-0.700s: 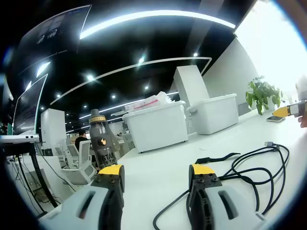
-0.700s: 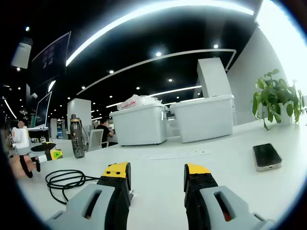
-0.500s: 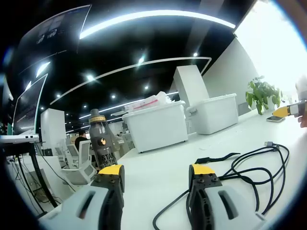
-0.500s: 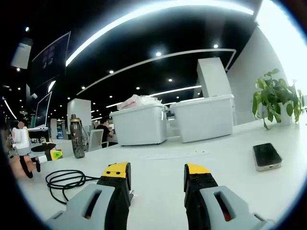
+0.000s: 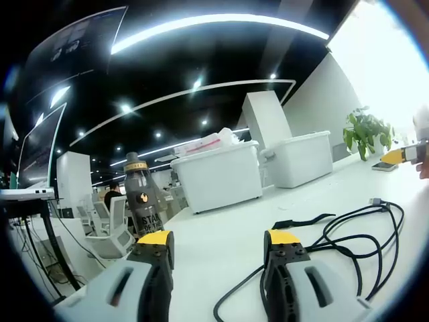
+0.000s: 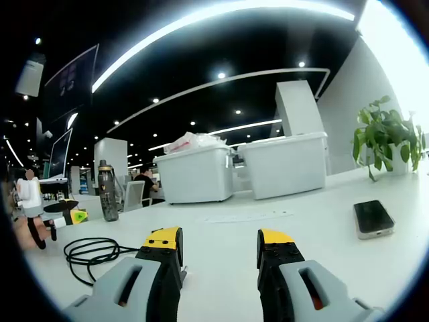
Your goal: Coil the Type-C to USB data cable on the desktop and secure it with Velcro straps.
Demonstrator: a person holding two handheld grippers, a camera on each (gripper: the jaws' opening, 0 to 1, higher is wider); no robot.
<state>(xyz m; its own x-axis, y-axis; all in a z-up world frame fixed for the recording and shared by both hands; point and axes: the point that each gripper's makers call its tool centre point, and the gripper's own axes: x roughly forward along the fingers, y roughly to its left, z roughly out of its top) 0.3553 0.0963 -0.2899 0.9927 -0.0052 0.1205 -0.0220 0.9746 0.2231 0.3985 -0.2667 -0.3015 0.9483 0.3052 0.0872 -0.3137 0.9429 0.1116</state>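
Cable [image 5: 362,231] sprawls in loose black loops on the white counter [image 5: 221,241] just right of the left tool [image 5: 218,248], both tools [image 6: 218,245] wide open and empty; it looks light, limp and springy, best pinched near its plug end [image 5: 377,200].

The right claw [image 6: 218,245] gapes empty over the desk [image 6: 315,221], black cable [image 6: 90,253] lying loose to its left.

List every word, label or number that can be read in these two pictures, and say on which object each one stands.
"STAR": on the dark bottle in the left gripper view; the smaller lines under it are too blurred to read.
Bottle in the right gripper view: print too small to read.
Phone: dark screen, no text.
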